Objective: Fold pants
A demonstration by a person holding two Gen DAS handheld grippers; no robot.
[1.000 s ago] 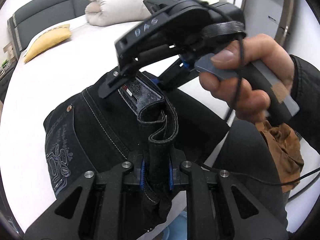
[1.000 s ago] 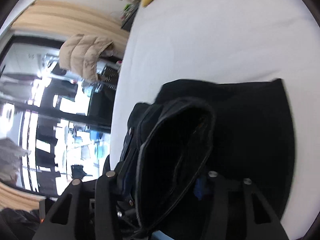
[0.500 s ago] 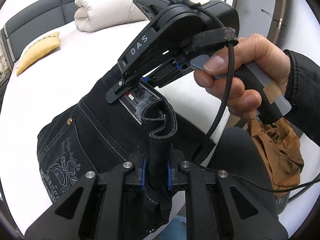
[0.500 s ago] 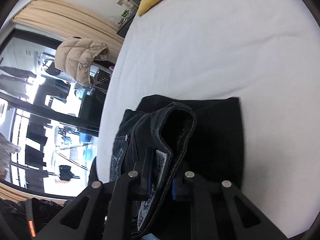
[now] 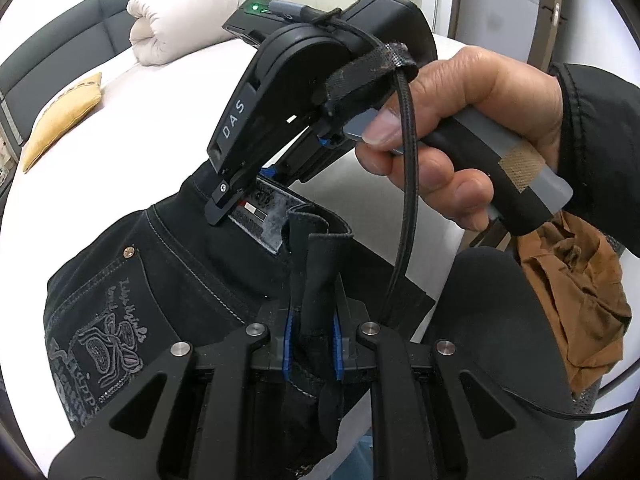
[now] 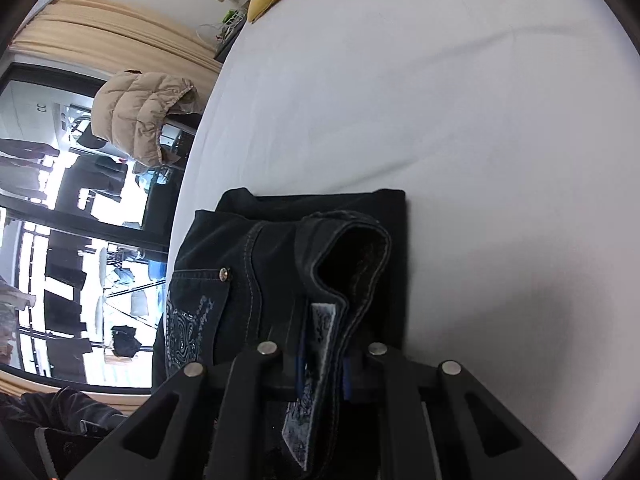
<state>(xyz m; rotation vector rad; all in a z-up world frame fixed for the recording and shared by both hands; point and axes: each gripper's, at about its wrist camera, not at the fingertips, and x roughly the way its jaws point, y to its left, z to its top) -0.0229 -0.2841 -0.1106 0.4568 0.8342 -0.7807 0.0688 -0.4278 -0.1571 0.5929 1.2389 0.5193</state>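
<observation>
Black jeans (image 5: 192, 272) with an embroidered back pocket lie folded near the edge of a white bed (image 5: 100, 160). My left gripper (image 5: 312, 344) is shut on the waistband, which stands up between its blue pads. My right gripper (image 5: 240, 204), held by a hand, is shut on the waistband at the leather label just beyond. In the right wrist view the right gripper (image 6: 322, 368) clamps the waistband and label, with the jeans (image 6: 248, 280) lying on the bed sheet (image 6: 440, 120).
A yellow cushion (image 5: 60, 120) and a rolled white duvet (image 5: 192, 32) lie at the far end of the bed. A brown garment (image 5: 580, 300) hangs at the right. A beige puffer jacket (image 6: 140, 116) stands beside the bed near windows.
Both grippers have lifted the waistband and drawn it nearer. The right gripper has closed on the waistband at the label. The jeans lie flatter on the bed.
</observation>
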